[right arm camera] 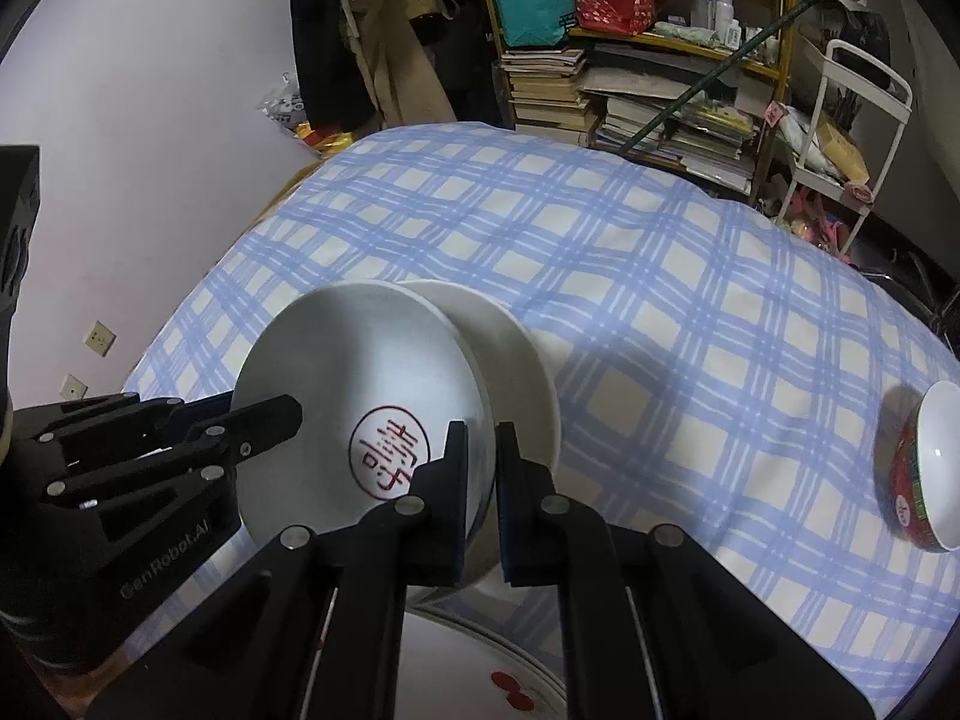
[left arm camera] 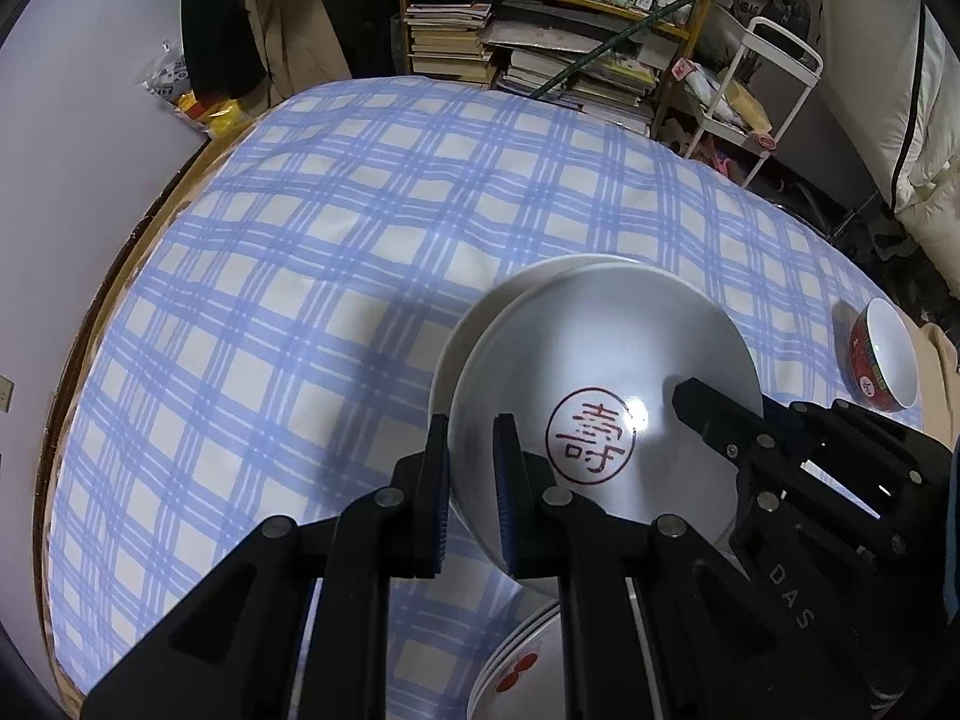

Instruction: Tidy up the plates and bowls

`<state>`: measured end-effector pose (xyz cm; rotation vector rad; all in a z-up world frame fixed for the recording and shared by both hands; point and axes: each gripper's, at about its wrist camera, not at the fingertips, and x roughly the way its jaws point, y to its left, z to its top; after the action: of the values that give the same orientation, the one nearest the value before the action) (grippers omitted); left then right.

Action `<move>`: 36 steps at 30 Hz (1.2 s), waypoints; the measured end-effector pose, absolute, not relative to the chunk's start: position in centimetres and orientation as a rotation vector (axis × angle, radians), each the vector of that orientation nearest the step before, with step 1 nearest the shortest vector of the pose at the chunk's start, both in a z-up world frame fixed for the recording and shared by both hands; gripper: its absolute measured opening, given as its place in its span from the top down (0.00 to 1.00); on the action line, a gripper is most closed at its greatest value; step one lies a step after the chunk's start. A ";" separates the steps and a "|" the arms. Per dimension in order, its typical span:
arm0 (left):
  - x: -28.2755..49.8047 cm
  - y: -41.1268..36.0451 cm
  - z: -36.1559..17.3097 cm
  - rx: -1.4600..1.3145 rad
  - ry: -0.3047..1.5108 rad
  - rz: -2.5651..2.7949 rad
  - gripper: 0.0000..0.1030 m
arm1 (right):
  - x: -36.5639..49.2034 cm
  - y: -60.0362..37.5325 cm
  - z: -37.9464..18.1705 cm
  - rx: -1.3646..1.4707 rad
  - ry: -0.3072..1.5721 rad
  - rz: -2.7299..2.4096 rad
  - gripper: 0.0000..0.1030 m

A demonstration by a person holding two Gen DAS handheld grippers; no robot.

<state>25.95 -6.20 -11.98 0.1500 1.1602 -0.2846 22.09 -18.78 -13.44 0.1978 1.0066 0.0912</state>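
The left gripper (left arm camera: 472, 468) pinches the left rim of a white bowl (left arm camera: 600, 372) with a red seal, nested in a 2nd bowl (right arm camera: 516, 360). The right gripper (right arm camera: 482, 474) clamps its right rim. Plates (left arm camera: 516, 660) lie below; a red bowl (right arm camera: 924, 474) sits far right on the checked cloth (left arm camera: 300, 276).
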 end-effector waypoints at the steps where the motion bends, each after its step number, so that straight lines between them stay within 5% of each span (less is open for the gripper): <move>1: 26.0 -6.2 -12.0 0.149 1.160 -0.287 0.88 | 22.1 -18.7 -13.4 0.194 1.003 0.090 0.91; 36: 26.0 -4.3 -11.1 0.094 1.117 -0.263 0.86 | 21.3 -17.7 -14.0 0.042 0.944 0.069 0.87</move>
<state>26.04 -4.34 -11.07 0.0940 1.1169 -0.2634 21.28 -17.70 -14.04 0.0415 0.9442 0.0694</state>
